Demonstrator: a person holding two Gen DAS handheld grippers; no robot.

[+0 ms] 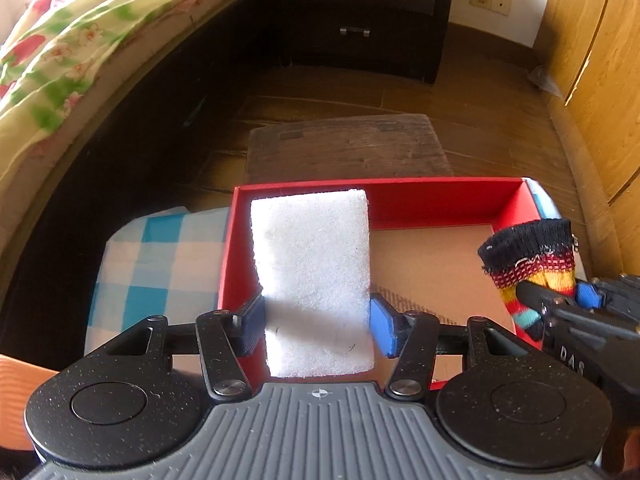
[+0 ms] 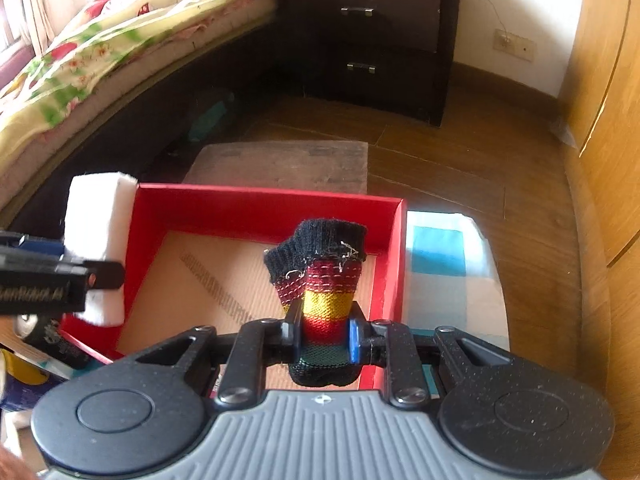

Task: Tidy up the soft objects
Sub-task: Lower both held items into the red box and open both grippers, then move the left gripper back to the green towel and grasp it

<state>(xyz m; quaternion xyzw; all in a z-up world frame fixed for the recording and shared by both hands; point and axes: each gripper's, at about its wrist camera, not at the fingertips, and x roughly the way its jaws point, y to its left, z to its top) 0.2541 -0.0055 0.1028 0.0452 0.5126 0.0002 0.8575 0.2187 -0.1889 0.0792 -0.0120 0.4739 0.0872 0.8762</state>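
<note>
Both claws tilt steeply downward over an open red box (image 1: 440,204). The left claw (image 1: 318,322) stands about half open with a white foam block (image 1: 312,264) between its pads; the dark pad (image 1: 252,322) and the blue pad (image 1: 382,326) both touch the block's sides, so the block is held, hanging upright over the left end of the box with its top edge near the far wall. From the right wrist view the same block shows at the box's left rim. The right claw (image 2: 326,334) is closed tight on a rolled striped sock (image 2: 324,280), pinched at its yellow and red bands; the black cuff rises above the fingers and the dark toe end bulges below them. The sock hangs over the right half of the box, above its bare brown cardboard floor (image 2: 216,280). The box sits on a blue-and-white checked cloth (image 1: 156,264) that shows on either side. Beyond the box lies a worn wooden board (image 1: 344,148) on the wooden floor (image 1: 500,104), then a dark nightstand (image 2: 384,40) with two drawers, a bed with a floral cover (image 1: 72,40) at left, and wooden wardrobe doors (image 1: 592,48) at right.
</note>
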